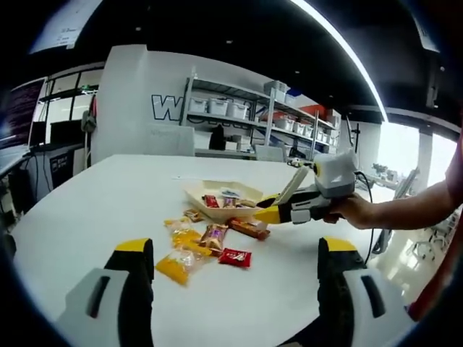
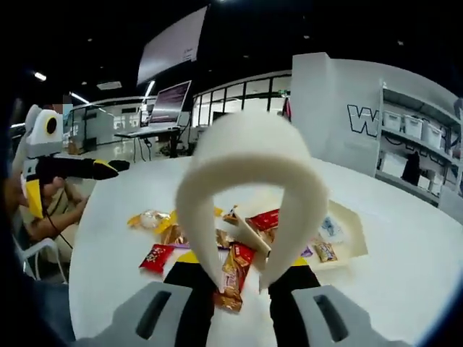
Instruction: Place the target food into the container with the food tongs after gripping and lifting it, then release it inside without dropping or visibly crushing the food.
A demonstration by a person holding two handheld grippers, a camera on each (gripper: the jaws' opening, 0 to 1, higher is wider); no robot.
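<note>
Right gripper (image 2: 242, 278) clenches cream food tongs (image 2: 249, 188), tips over an orange snack packet (image 2: 233, 278) at lower centre, beside the container (image 2: 347, 242). Left gripper (image 1: 235, 267) gapes released.

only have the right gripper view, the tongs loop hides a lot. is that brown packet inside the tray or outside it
observer: outside. In the left gripper view the brown packet lies on the table, beside the near edge of the tray.
operator: lifted yet
observer: seems not. From the side it looks flat on the table, just below the right gripper holding the food tongs.
operator: left gripper busy
observer: no, the left gripper is open with nothing between its jaws.
</note>
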